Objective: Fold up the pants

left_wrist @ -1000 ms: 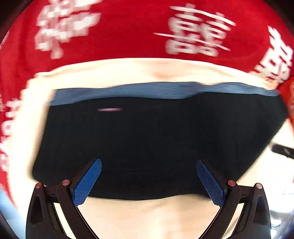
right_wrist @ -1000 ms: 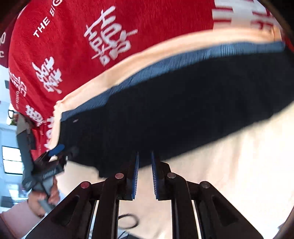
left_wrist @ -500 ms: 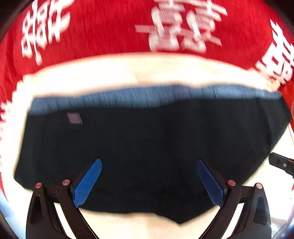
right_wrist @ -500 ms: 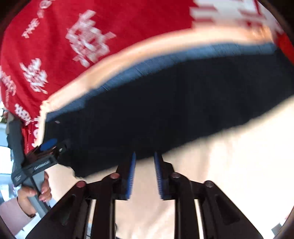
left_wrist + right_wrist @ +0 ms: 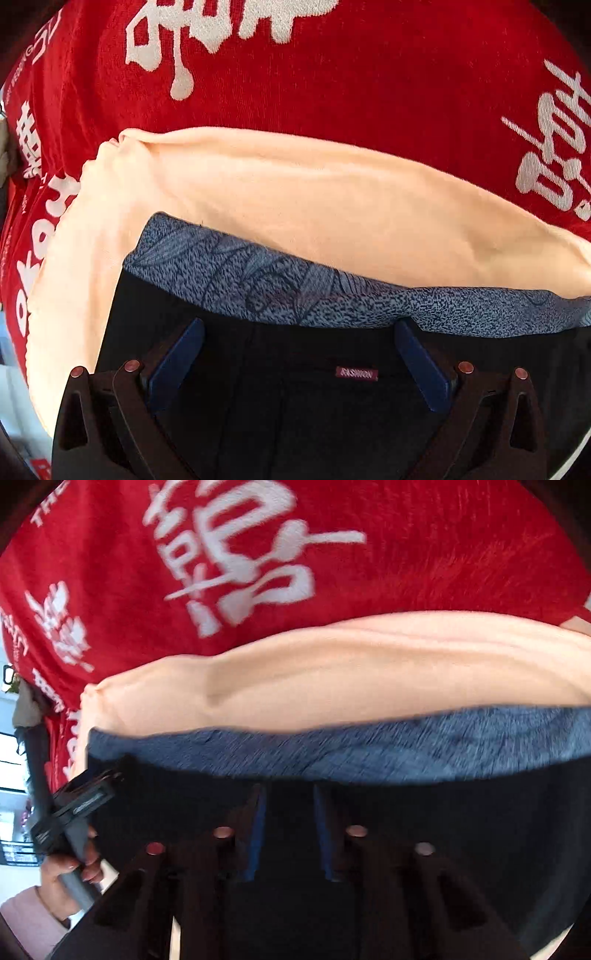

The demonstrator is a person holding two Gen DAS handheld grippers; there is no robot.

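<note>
Black pants [image 5: 295, 413] with a blue patterned waistband [image 5: 280, 284] lie on a peach cloth [image 5: 295, 192]. A small maroon label [image 5: 357, 373] sits on the black fabric. My left gripper [image 5: 295, 354] is open wide, low over the pants just short of the waistband. In the right wrist view the pants [image 5: 461, 812] and waistband [image 5: 332, 749] fill the lower half. My right gripper [image 5: 289, 812] hovers over the black fabric with a narrow gap between its blue pads, holding nothing. The left gripper's body [image 5: 74, 805] shows at the pants' left end.
A red cloth with white characters [image 5: 332, 74] covers the surface beyond the peach cloth; it also shows in the right wrist view [image 5: 258, 554]. The person's hand [image 5: 70, 867] holds the left gripper's handle at the left edge.
Both grippers have moved forward and down over the pants toward the waistband, which now looms much larger. The left gripper stays wide open; the right gripper's gap has widened slightly.
</note>
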